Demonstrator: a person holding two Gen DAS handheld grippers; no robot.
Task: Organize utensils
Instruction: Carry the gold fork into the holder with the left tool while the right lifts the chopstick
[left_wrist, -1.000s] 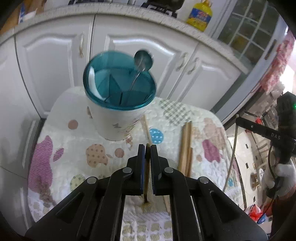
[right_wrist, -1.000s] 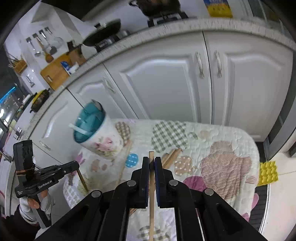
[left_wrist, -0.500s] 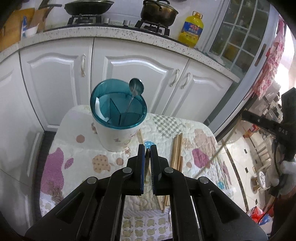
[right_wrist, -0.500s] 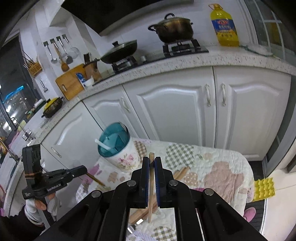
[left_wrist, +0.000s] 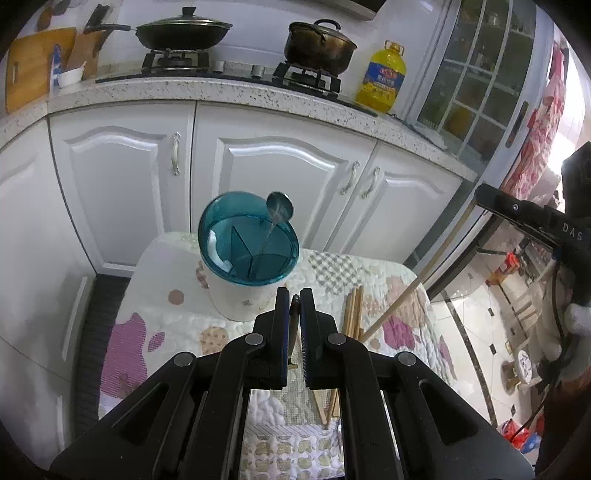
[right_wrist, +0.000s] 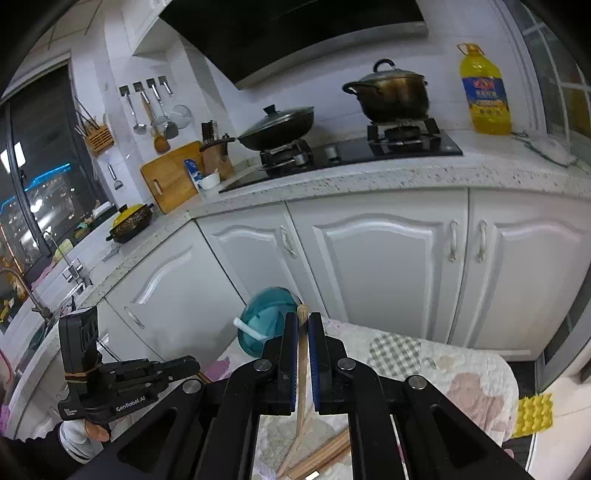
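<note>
Left wrist view: left gripper (left_wrist: 294, 301) is gripping a dark chopstick (left_wrist: 294, 328) just before the teal-rimmed holder (left_wrist: 248, 243); right gripper (right_wrist: 303, 321) is gripping a pale chopstick (right_wrist: 302, 365) above it.

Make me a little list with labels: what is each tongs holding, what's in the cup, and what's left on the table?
Left tongs: shut on one chopstick
Right tongs: shut on another chopstick, held up off the table
Cup: white with a teal rim, stands on the patterned cloth
Inside the cup: a metal spoon and something white, divided sections
Left on the table: a few loose chopsticks beside the cup
Behind: white cabinets
</note>
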